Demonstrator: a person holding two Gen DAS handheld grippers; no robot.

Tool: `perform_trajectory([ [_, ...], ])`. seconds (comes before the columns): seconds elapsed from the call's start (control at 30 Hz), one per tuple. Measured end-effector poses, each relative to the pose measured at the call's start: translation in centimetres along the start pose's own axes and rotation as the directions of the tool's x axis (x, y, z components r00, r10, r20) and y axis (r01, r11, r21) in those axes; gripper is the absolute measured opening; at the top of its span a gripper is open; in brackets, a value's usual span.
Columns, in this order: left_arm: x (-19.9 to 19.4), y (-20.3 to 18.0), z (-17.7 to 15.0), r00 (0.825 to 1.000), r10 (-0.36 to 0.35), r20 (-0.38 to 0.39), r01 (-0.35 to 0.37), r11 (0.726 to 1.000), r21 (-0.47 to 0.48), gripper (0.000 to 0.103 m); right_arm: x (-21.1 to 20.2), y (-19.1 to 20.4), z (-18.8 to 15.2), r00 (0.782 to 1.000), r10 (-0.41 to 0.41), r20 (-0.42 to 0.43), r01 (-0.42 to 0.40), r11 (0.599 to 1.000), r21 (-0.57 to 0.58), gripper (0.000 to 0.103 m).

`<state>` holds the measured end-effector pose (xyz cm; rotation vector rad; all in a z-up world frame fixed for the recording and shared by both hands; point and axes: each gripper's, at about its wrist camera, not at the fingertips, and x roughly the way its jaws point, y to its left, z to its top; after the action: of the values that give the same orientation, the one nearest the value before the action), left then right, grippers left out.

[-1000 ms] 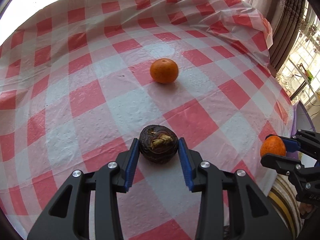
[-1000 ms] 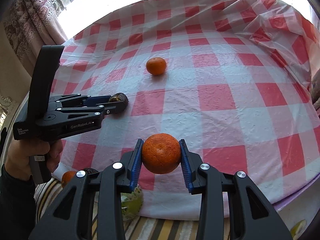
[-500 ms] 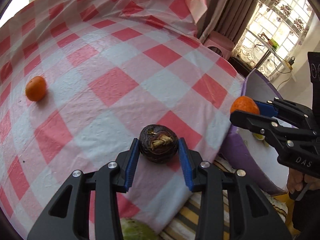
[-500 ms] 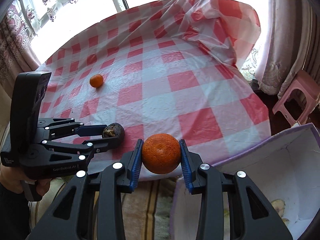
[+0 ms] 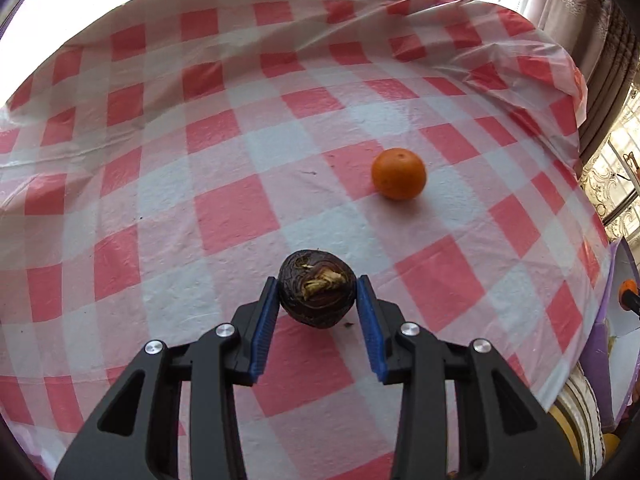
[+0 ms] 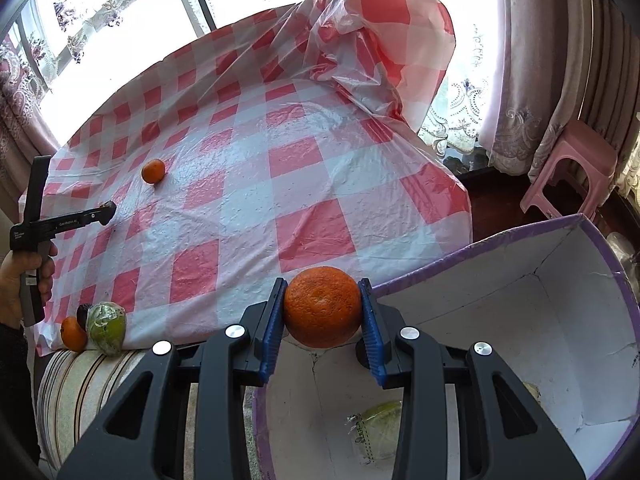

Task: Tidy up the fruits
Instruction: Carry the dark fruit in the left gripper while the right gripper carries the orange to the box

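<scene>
My left gripper (image 5: pixel 317 298) is clamping a dark, wrinkled fruit (image 5: pixel 317 294) between its blue fingers (image 5: pixel 264 328), above the checked desk (image 5: pixel 224 216). A loose orange (image 5: pixel 398 174) is lying on the cloth further out. My right gripper (image 6: pixel 322 308) is pinching another orange (image 6: pixel 322 306) over the rim of the purple-edged box (image 6: pixel 560 320) beside the desk.
</scene>
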<state>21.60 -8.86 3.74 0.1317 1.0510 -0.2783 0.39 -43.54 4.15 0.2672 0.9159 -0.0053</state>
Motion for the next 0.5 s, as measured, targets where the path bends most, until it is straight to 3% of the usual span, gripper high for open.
perform_trajectory([
  [0.23, 0.8, -1.2, -0.6, 1.0, -0.008, -0.03, 0.01, 0.999, 0.04, 0.039, 0.2, -0.5, -0.3, 0.999, -0.033, -0.008, 0.033, 0.999, 0.001, 0.036],
  [0.5, -0.2, -5.4, -2.9, 0.993, -0.104, -0.062, 0.107, 0.994, 0.039, 0.039, -0.5, -2.6, -0.9, 0.998, -0.055, -0.006, 0.055, 0.998, 0.029, 0.036],
])
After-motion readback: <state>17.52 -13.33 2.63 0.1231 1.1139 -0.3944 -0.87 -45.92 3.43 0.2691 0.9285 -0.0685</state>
